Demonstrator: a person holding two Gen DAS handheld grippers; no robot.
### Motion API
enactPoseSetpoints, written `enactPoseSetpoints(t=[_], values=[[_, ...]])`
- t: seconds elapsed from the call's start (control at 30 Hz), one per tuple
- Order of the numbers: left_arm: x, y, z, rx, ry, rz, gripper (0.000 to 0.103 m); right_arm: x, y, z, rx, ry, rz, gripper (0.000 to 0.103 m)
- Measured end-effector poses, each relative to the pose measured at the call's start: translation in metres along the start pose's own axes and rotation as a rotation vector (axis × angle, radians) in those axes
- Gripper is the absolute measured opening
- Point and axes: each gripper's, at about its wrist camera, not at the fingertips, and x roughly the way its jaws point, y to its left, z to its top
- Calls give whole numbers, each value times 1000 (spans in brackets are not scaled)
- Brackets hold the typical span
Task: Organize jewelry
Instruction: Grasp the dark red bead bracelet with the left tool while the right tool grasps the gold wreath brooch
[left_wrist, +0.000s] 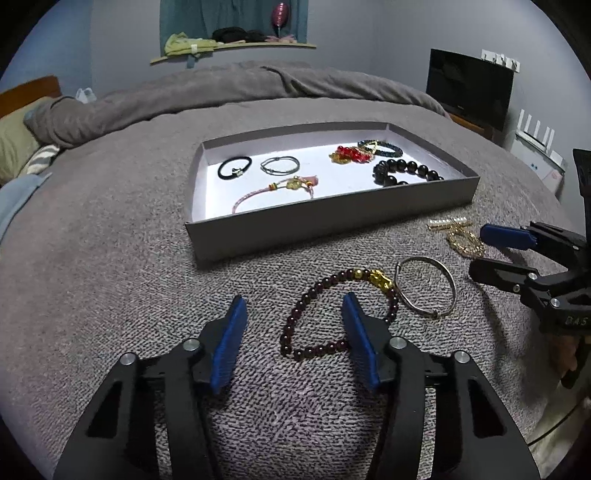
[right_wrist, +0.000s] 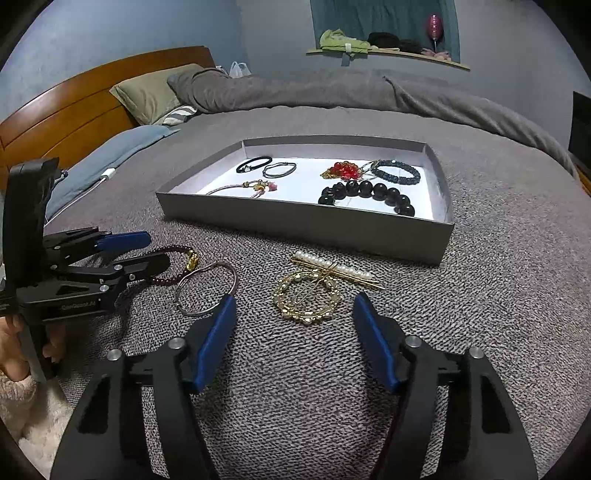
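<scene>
A grey tray (left_wrist: 325, 225) (right_wrist: 295, 225) on the bed holds several bracelets and hair ties. On the blanket in front of it lie a dark red bead bracelet (left_wrist: 332, 291) (right_wrist: 173, 278), a silver bangle (left_wrist: 424, 288) (right_wrist: 205, 288), a gold ring-shaped hair clip (right_wrist: 306, 299) (left_wrist: 465, 242) and a pearl hairpin (right_wrist: 332, 267) (left_wrist: 447, 222). My left gripper (left_wrist: 295, 317) (right_wrist: 144, 251) is open over the red bead bracelet's left part. My right gripper (right_wrist: 293, 317) (left_wrist: 480, 251) is open just before the gold clip.
A grey blanket (right_wrist: 332, 369) covers the bed. Pillows (right_wrist: 155, 92) and a wooden headboard (right_wrist: 74, 107) lie to the left. A dark screen (left_wrist: 469, 85) stands at the far right. A wall shelf (right_wrist: 388, 51) carries clothes.
</scene>
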Motion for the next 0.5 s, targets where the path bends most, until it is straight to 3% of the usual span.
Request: enactPoseSetpoints(t=[0.17, 0.33, 0.4, 0.5], values=[[4, -2, 1, 4, 17, -20, 40, 5, 0, 1, 14, 13, 3, 58], [6, -1, 1, 5, 26, -25, 38, 11, -2, 5, 32, 20, 0, 57], [6, -1, 1, 2, 27, -27, 30, 14, -4, 6, 42, 29, 1, 55], [6, 0, 1, 2, 30, -23, 19, 15, -6, 6, 51, 33, -6, 43]])
